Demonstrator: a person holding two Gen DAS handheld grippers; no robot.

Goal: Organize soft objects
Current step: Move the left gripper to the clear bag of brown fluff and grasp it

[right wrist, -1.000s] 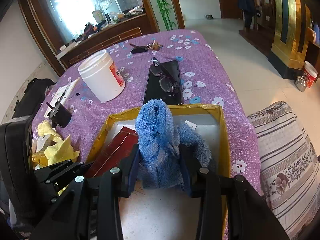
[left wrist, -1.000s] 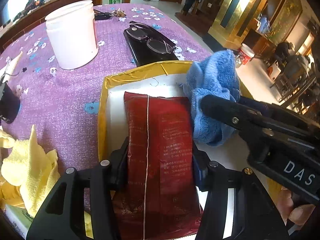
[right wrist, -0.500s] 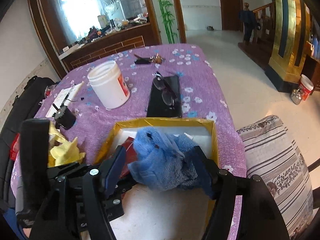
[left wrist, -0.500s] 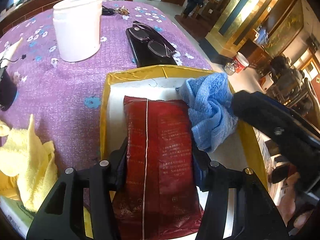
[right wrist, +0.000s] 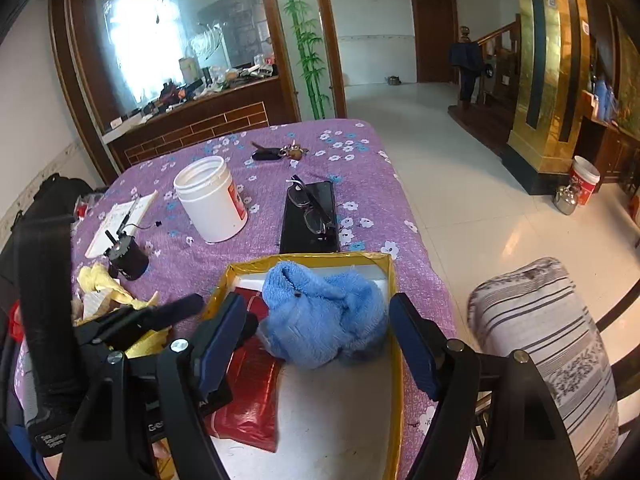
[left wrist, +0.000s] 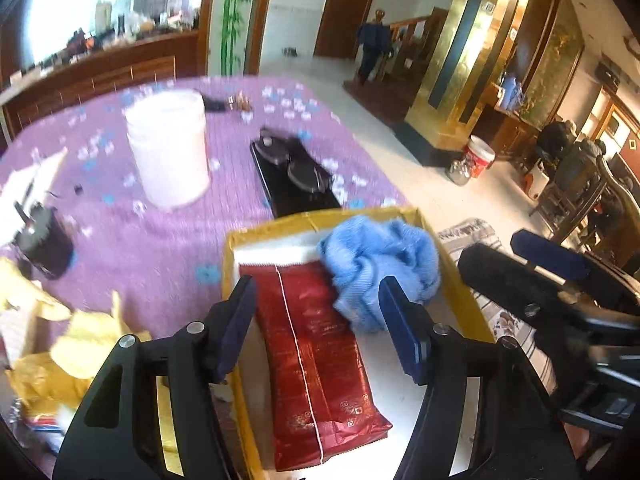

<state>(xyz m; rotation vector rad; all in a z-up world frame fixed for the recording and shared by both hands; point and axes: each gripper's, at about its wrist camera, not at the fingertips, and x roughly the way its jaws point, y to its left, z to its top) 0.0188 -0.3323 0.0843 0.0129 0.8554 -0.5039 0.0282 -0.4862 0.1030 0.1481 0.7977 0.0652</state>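
Both jaws have been opened wide, the red packet and blue towel released in the box, so the yellow cloth, seemingly beside its left edge, should be gripped centrally next.

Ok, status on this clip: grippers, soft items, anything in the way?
Left gripper open, right gripper open, both empty. Blue towel and red packet lie in the yellow box. Yellow cloth outside it. Nothing in the way.

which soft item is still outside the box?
The yellow cloth, crumpled on the purple tablecloth left of the box. The blue towel and the red packet both lie inside it.
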